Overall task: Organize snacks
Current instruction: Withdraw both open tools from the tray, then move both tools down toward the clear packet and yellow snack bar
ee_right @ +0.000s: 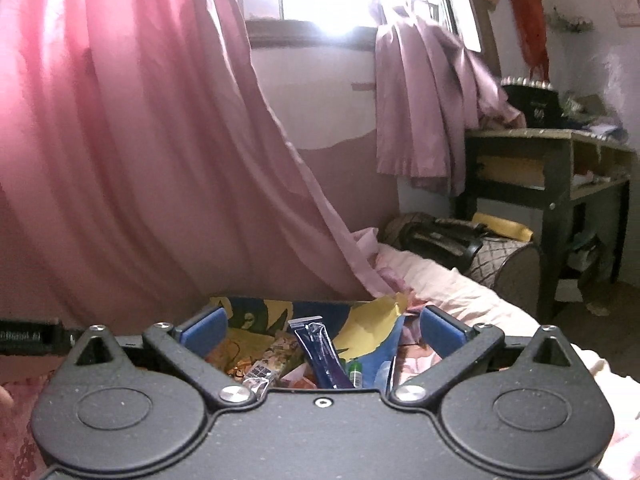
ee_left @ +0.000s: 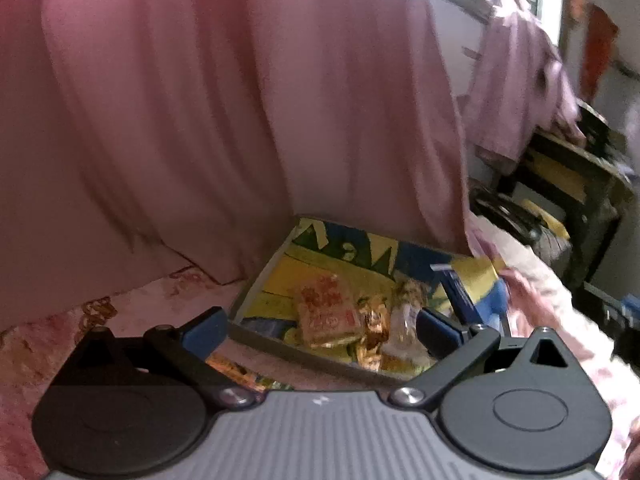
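Left wrist view: both tools, left tool (ee_left: 320,330) and right tool (ee_right: 322,330), released, empty. Box (ee_left: 256,280) holds light, crinkly, slippery packets (ee_left: 326,314); best pinched at flat edges.

A box (ee_right: 362,308) is set on the bed (ee_right: 460,288), with snack packets (ee_left: 328,316) lying inside it. A curtain (ee_right: 140,140) hangs behind the box. Far right, a desk (ee_right: 552,148) is placed, with a bag (ee_right: 460,240) lying before it.
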Available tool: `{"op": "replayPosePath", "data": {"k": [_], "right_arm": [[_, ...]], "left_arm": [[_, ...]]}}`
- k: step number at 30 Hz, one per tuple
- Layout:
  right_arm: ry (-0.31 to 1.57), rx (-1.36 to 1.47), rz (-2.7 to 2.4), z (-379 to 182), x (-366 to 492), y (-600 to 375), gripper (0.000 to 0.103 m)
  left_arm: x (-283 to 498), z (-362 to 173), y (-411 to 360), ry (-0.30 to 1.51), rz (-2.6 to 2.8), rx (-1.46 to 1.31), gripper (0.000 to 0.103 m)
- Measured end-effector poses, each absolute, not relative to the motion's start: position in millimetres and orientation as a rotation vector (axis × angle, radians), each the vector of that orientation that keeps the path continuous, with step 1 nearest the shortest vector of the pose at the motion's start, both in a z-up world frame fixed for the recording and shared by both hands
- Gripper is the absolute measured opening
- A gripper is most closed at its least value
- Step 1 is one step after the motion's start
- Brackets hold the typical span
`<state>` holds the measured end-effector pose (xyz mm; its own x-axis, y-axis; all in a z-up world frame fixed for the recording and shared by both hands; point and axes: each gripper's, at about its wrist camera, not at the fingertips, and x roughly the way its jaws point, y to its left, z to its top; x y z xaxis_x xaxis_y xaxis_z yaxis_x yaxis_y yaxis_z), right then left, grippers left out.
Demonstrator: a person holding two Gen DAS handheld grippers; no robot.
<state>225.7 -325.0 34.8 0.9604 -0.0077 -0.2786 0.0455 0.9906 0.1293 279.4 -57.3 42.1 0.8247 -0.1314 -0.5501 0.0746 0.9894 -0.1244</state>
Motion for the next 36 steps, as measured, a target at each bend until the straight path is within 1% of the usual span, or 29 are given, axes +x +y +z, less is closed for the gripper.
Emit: {"op": "replayPosePath", "data": {"k": [9,20,29,36], "right_arm": [[0.225,0.068,0.007,37,168,-290,0.102],[0.186,0.015,0.070,28,106,-245,0.102],[0.257,0.048,0.074,15,81,-226,0.102],[0.315,0.044,0.069,3,77,-217,0.102]], "left_arm": [[219,41,-50,0.541,-0.157,-0.018,0.103],[165,39,-14,0.492,-0.165,0.038,0.103],[133,27,12,0.496,-0.139,0.022,0.103],[126,16,21,0.557,-0.084,0.028,0.103]]}}
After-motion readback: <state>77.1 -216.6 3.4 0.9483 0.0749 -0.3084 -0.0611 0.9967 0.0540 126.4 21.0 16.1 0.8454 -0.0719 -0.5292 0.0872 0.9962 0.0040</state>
